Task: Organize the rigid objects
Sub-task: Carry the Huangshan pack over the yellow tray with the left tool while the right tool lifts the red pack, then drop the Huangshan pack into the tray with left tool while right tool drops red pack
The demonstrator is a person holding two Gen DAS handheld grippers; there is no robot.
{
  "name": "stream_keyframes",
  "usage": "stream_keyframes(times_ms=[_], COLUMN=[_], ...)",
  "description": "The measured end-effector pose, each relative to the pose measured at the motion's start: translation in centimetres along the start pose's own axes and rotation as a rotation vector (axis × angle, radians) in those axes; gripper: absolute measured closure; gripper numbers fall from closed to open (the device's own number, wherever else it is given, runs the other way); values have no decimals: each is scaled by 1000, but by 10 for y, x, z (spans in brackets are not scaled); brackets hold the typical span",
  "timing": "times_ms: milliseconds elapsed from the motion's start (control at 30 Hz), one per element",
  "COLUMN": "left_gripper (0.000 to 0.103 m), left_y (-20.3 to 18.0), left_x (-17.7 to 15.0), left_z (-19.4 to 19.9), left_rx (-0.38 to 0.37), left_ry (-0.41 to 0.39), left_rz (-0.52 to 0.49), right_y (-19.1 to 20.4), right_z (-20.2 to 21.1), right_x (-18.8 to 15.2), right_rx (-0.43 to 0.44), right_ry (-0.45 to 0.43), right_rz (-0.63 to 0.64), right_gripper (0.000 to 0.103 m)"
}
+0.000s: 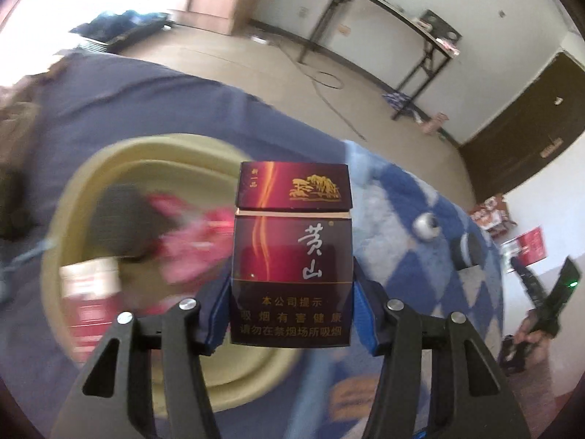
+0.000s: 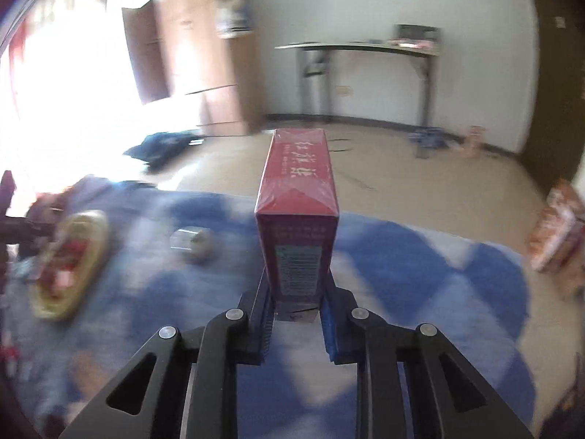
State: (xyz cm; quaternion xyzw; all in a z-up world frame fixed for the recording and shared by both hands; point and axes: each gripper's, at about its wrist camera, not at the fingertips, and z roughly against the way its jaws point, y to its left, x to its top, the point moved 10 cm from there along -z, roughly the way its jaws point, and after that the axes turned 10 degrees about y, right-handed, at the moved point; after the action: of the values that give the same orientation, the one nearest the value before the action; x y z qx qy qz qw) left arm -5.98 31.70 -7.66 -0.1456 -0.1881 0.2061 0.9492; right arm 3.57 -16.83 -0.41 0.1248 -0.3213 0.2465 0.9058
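Note:
My left gripper [image 1: 290, 307] is shut on a dark maroon cigarette pack [image 1: 292, 252] with gold characters, held upright across its wide face, lid slightly ajar. It hangs over the right edge of a yellow-green basin [image 1: 73, 197] that holds red and pink packets, a dark object and a red-and-white box [image 1: 91, 300]. My right gripper [image 2: 297, 294] is shut on a red cigarette pack [image 2: 297, 197], gripped by its narrow lower end and pointing away from me above the blue blanket. The basin [image 2: 93, 256] shows blurred at the left of the right wrist view.
A blue-and-white patterned blanket [image 2: 420, 274] and a dark blue cloth [image 1: 146, 98] cover the surface. A small silver cylinder [image 2: 192, 243] lies on the blanket. A folding table [image 2: 365, 49] stands at the far wall. Snack packets [image 2: 555, 226] sit at right. The other gripper [image 1: 555, 292] shows at right.

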Motion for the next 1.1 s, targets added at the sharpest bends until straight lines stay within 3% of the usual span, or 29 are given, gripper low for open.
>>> stream_keyframes(times_ms=[167, 267, 367, 467, 600, 767, 833, 867, 933, 967, 1033, 1100], left_gripper=[46, 46, 46, 46, 46, 45, 38, 28, 11, 1, 0, 0], left_y=[66, 87, 105, 119, 123, 135, 138, 137, 132, 124, 101, 74], left_x=[-2, -3, -1, 5, 8, 7, 7, 8, 11, 15, 21, 26], left_z=[27, 18, 1, -12, -20, -30, -29, -26, -13, -4, 8, 11], left_rx=[71, 109, 112, 98, 76, 44, 41, 44, 37, 19, -20, -26], left_ry=[-28, -3, 11, 21, 33, 42, 42, 33, -6, -27, -48, -42], left_rz=[62, 71, 101, 131, 134, 183, 194, 196, 202, 196, 156, 107], right_y=[163, 259, 341, 386, 410, 417, 411, 408, 396, 388, 372, 344], right_z=[-22, -60, -109, -142, -178, -199, -196, -189, -173, -165, -145, -125], right_x=[27, 22, -1, -24, -43, -48, -46, -47, -41, -33, -22, -15], right_rx=[341, 531, 634, 679, 685, 691, 679, 686, 648, 626, 593, 545], right_ry=[91, 225, 396, 516, 609, 623, 611, 588, 534, 496, 417, 333], right_rz=[83, 94, 110, 129, 120, 76, 67, 63, 64, 63, 46, 20], right_gripper=[82, 82, 82, 82, 82, 77, 49, 42, 15, 10, 0, 0])
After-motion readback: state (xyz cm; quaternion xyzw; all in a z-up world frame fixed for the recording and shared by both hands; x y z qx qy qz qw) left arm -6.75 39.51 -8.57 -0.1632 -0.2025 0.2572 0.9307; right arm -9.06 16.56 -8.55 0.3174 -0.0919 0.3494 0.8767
